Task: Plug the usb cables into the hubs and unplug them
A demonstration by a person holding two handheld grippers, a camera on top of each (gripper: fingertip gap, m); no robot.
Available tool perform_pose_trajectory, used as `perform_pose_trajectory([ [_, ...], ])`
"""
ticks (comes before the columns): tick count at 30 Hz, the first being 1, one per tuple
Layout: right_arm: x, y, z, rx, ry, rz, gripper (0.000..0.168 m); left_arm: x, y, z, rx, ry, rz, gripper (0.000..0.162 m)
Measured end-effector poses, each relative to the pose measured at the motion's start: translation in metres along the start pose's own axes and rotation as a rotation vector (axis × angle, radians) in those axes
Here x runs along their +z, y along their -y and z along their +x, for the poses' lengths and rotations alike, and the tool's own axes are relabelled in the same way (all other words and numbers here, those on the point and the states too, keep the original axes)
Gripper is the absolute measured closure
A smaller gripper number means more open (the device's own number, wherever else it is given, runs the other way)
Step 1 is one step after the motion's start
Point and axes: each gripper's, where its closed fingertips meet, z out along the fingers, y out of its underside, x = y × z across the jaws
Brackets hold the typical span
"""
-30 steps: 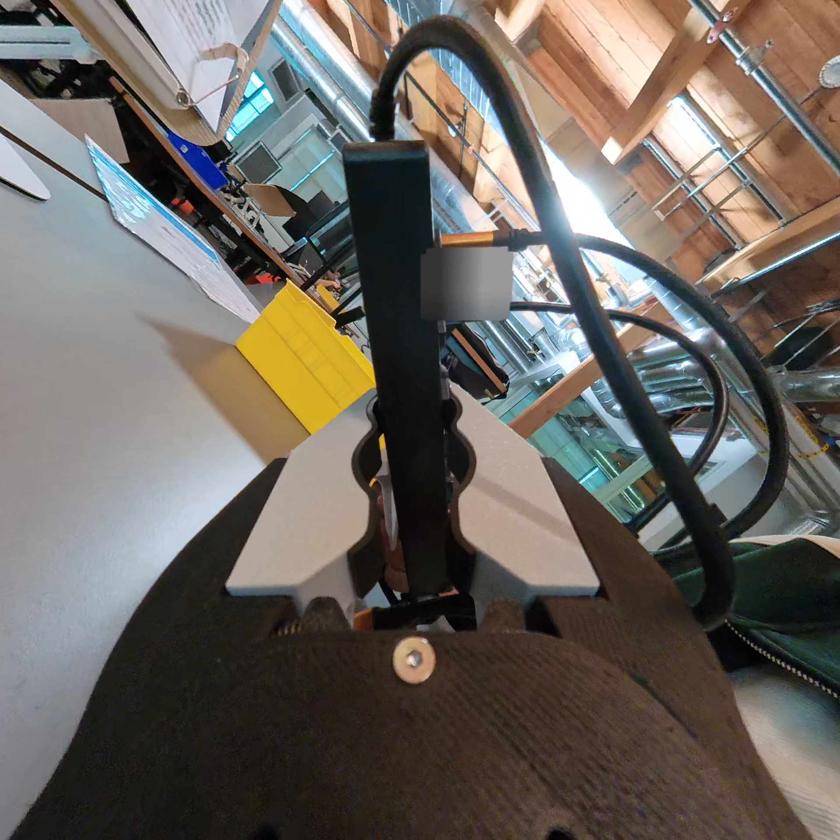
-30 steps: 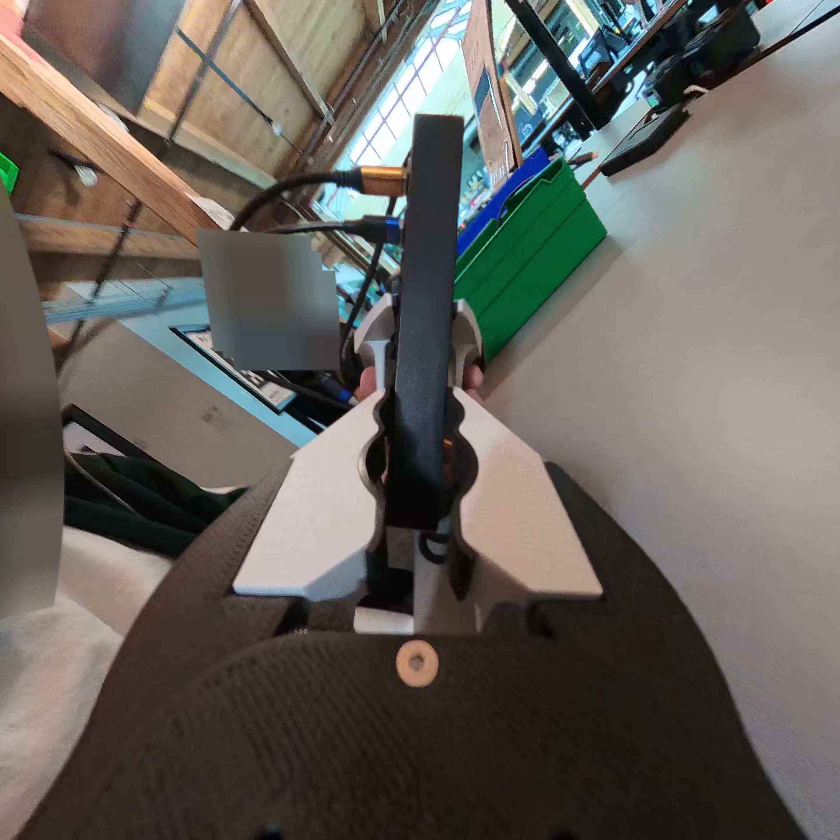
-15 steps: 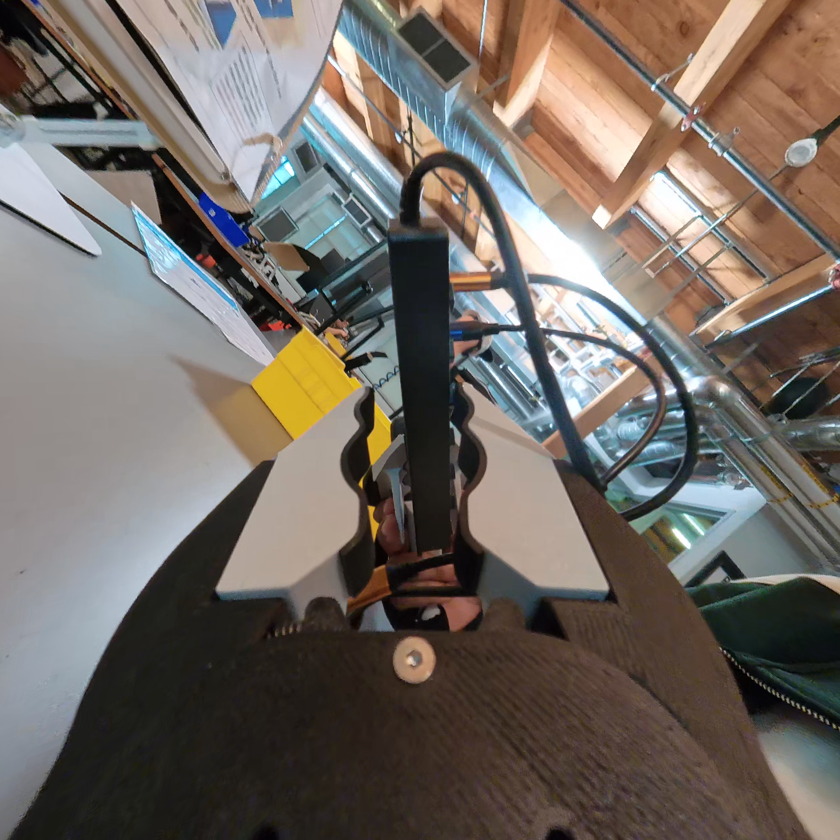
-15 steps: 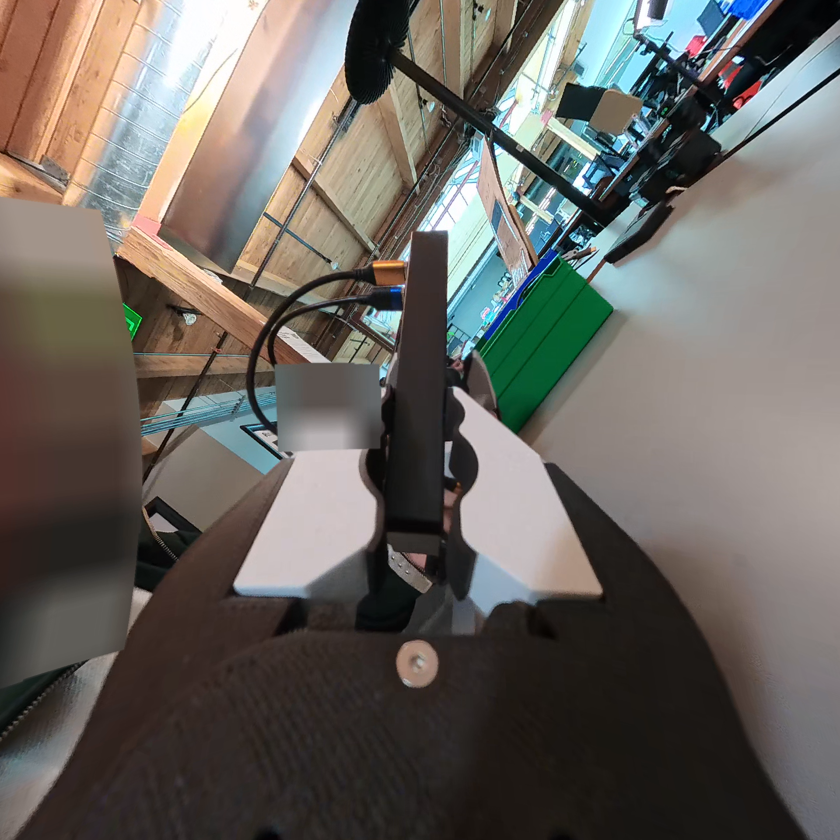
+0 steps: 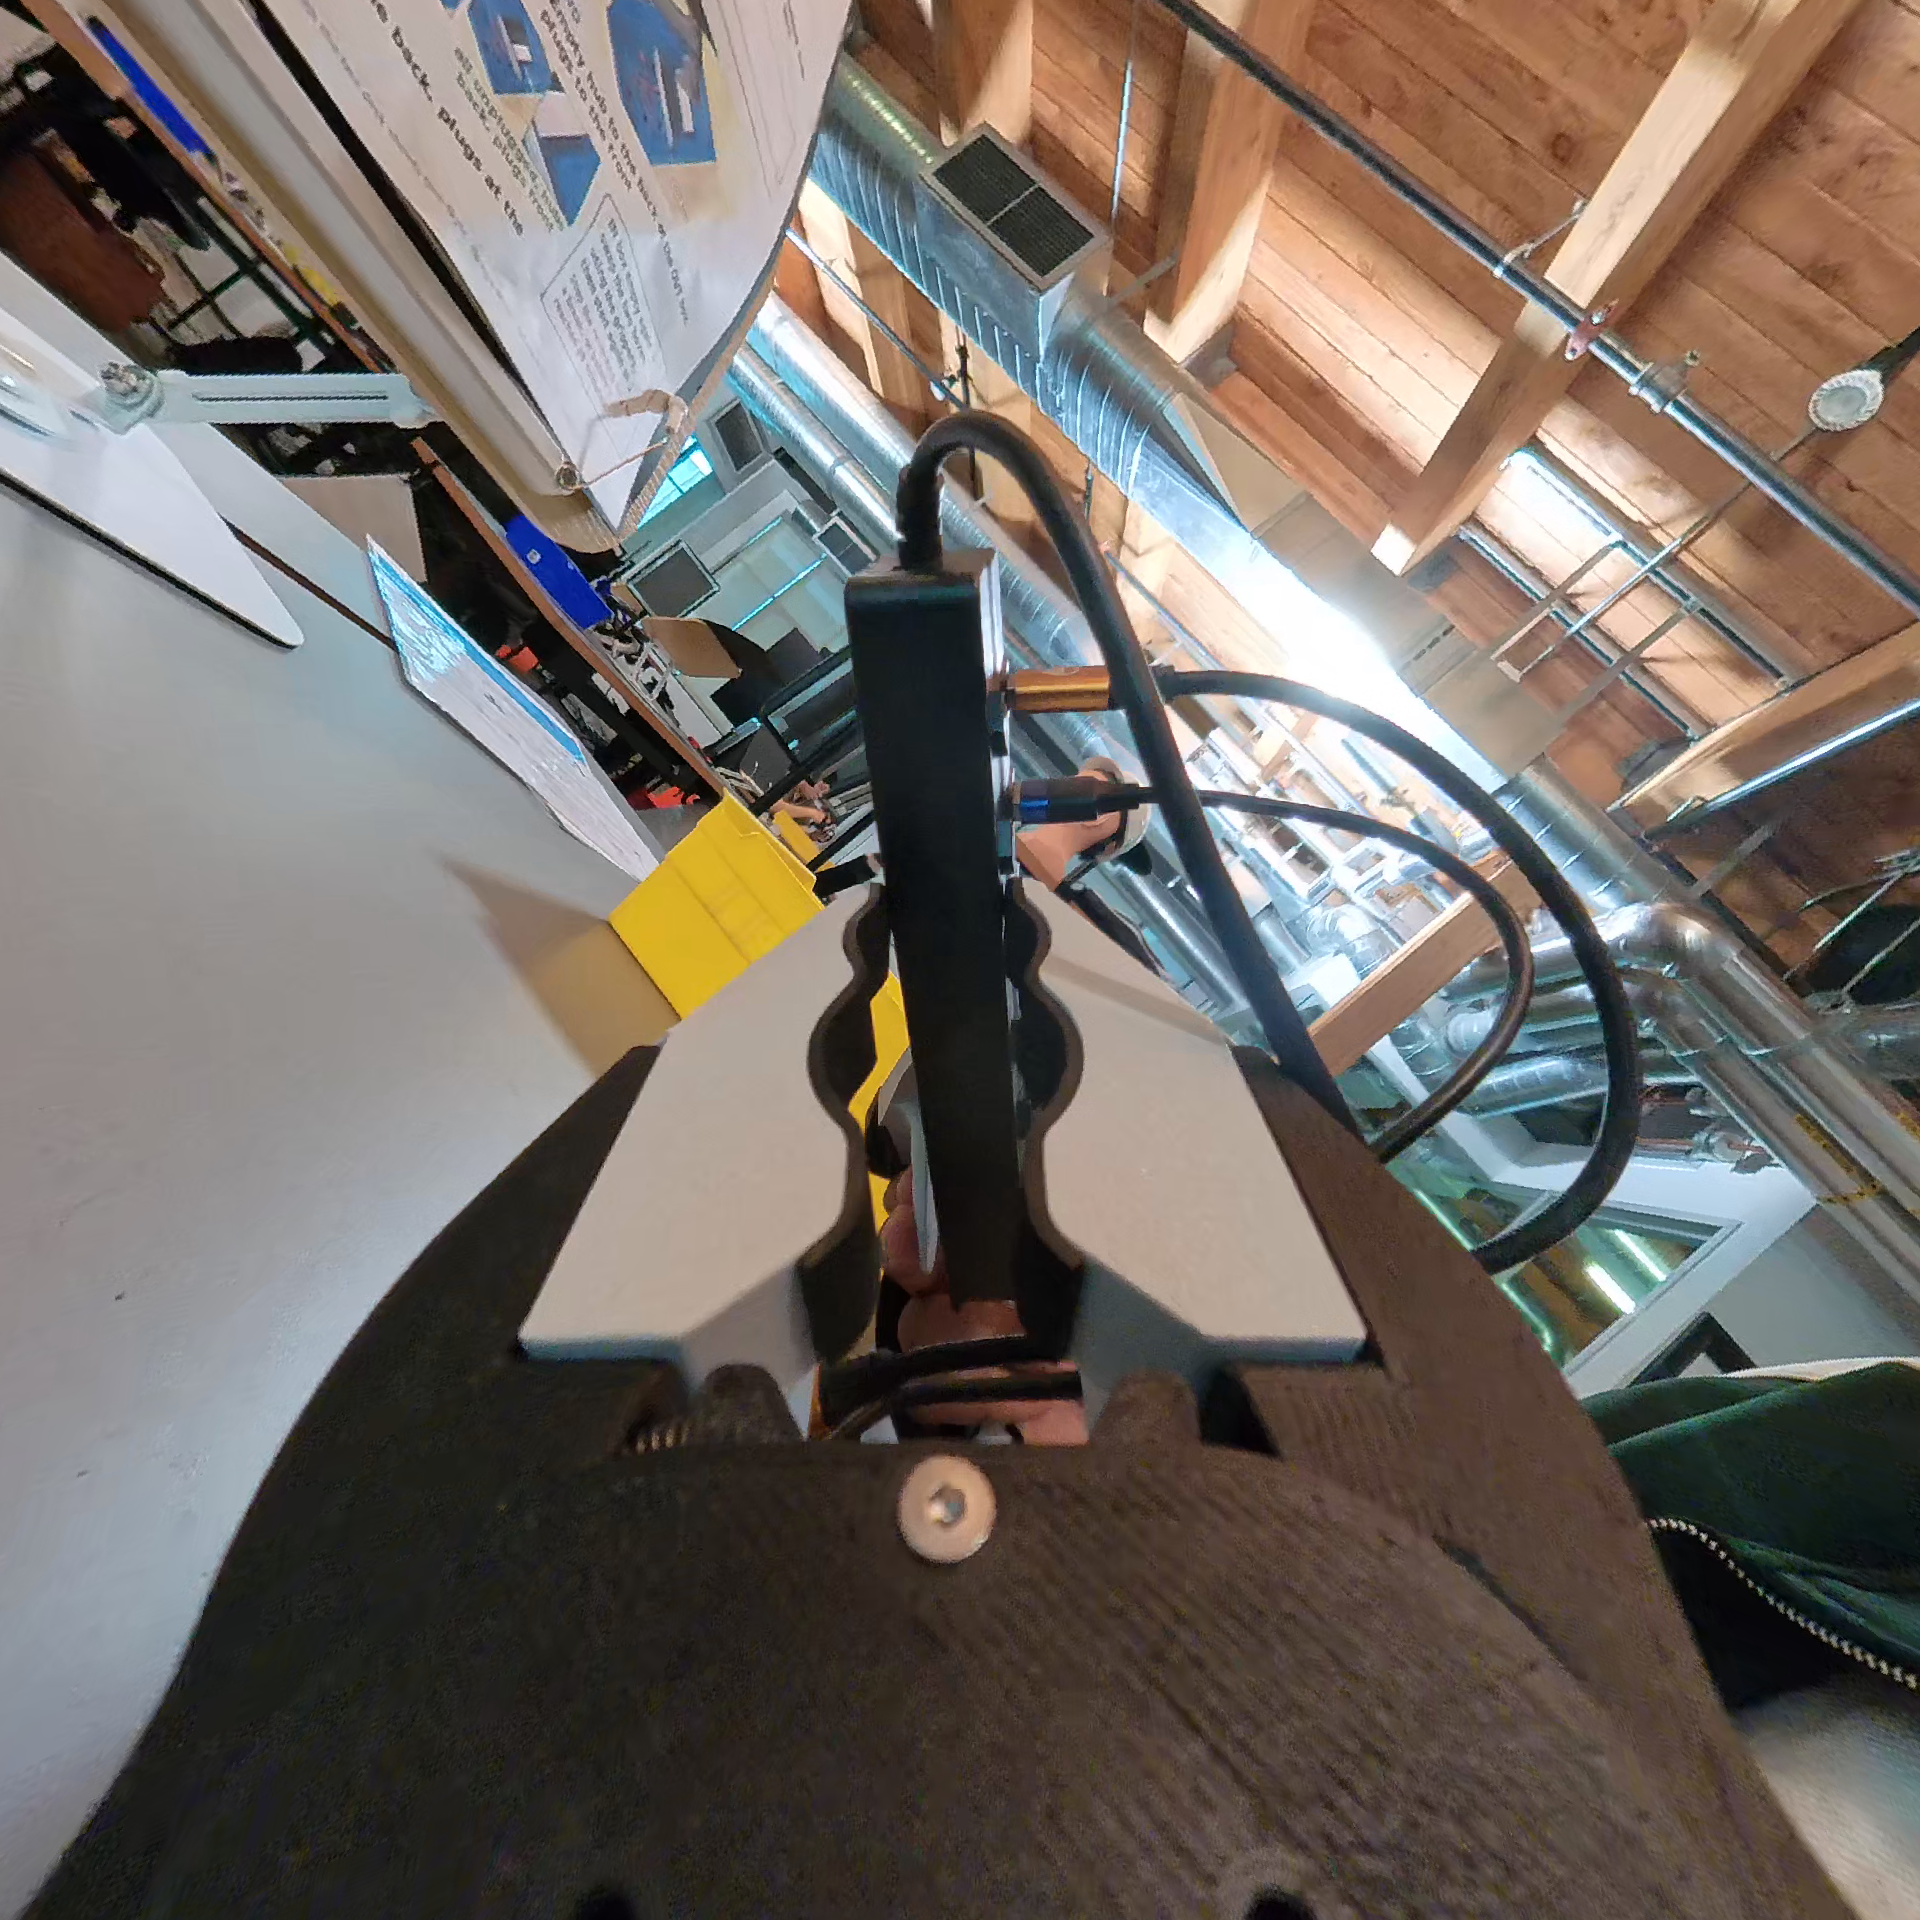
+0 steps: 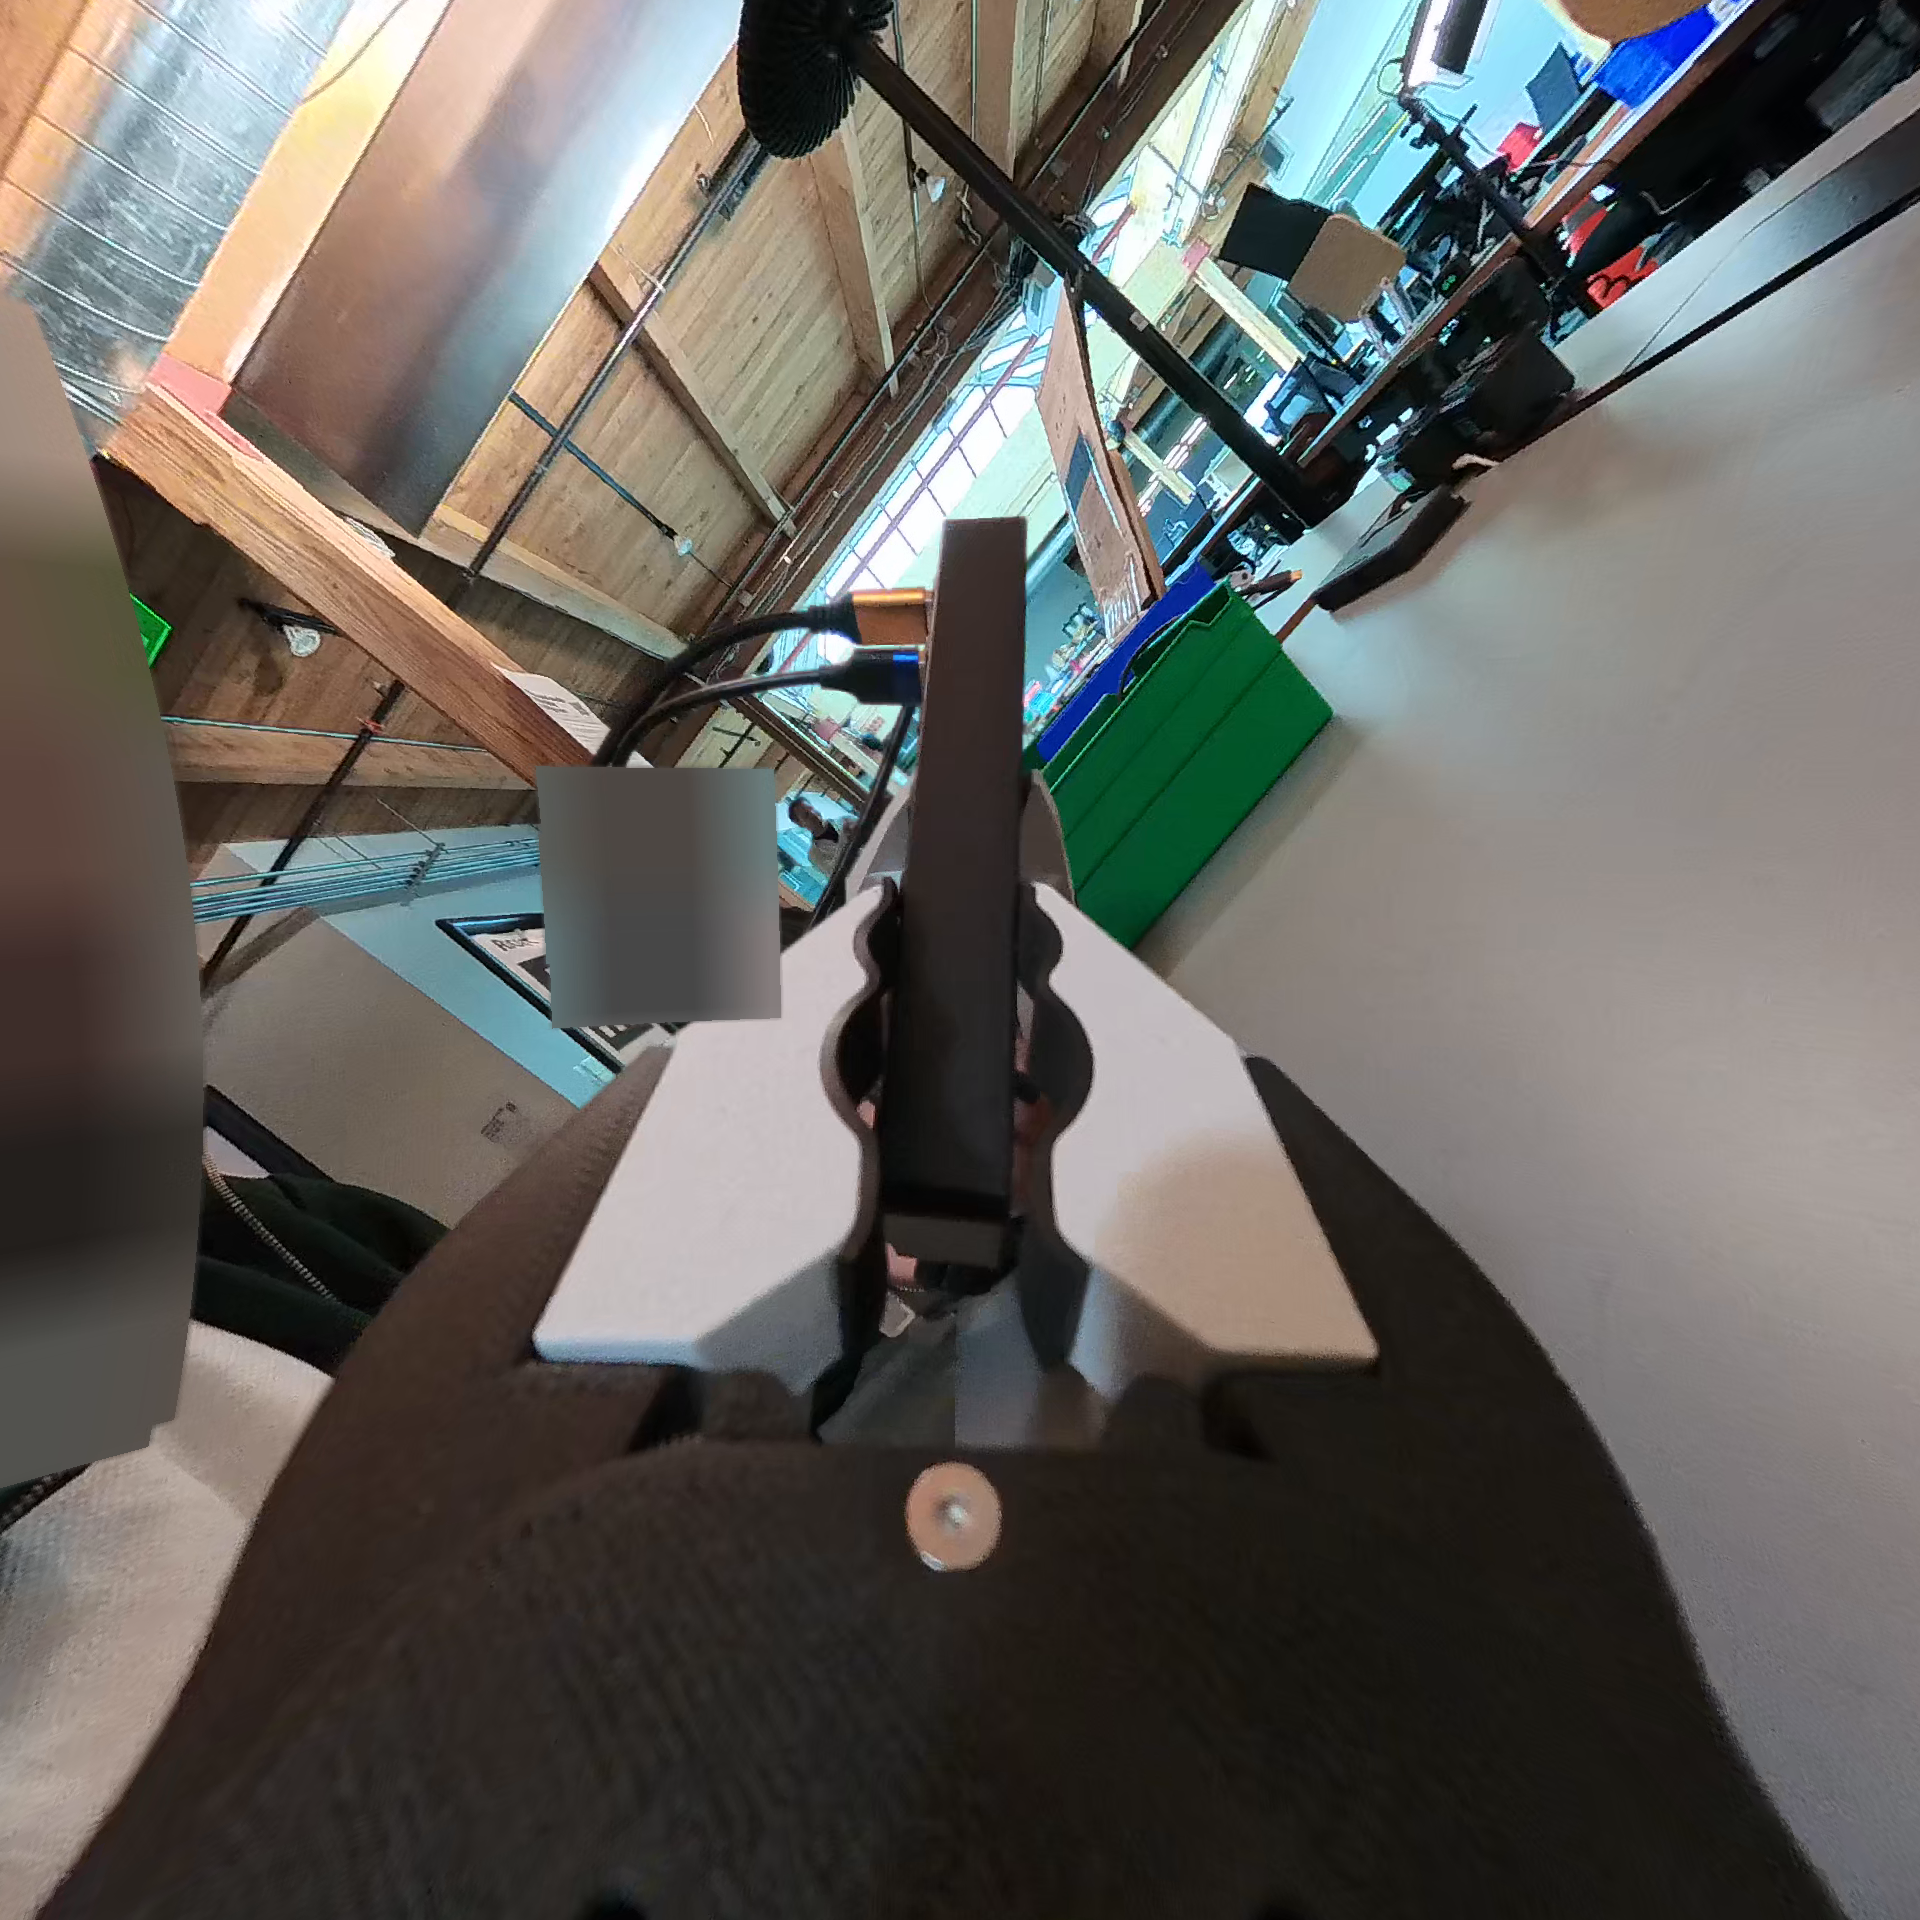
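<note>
A slim black USB hub (image 5: 920, 748) stands on edge above the grey table (image 5: 260, 987). My left gripper (image 5: 945, 935) is shut on one end of it. My right gripper (image 6: 961, 914) is shut on the other end of the same hub (image 6: 977, 675). A gold plug (image 5: 1060, 686) and a blue plug (image 5: 1055, 802) sit in its side ports, their thin black cables looping away. They also show in the right wrist view as a gold plug (image 6: 888, 615) and a blue plug (image 6: 894, 675). The hub's own thick black cable (image 5: 1195, 821) arches from its far end.
A yellow bin (image 5: 717, 914) sits on the table beyond the left gripper, and a green bin (image 6: 1174, 748) beyond the right one. A dark green jacket (image 5: 1766, 1455) lies close by. A printed board hangs at the upper left of the left wrist view.
Both grippers stay shut on the hub. Both views have tilted up toward the ceiling, and the hub now looks shorter and sits farther out between the fingers.
</note>
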Motion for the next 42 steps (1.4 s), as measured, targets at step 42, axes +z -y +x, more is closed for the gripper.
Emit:
perform_pose_trajectory([
  [42,0.005,-0.015,0.018,-0.515,-0.275,-0.186,0.125,-0.002,-0.005,-0.018,-0.020,0.102,-0.016,0.144],
])
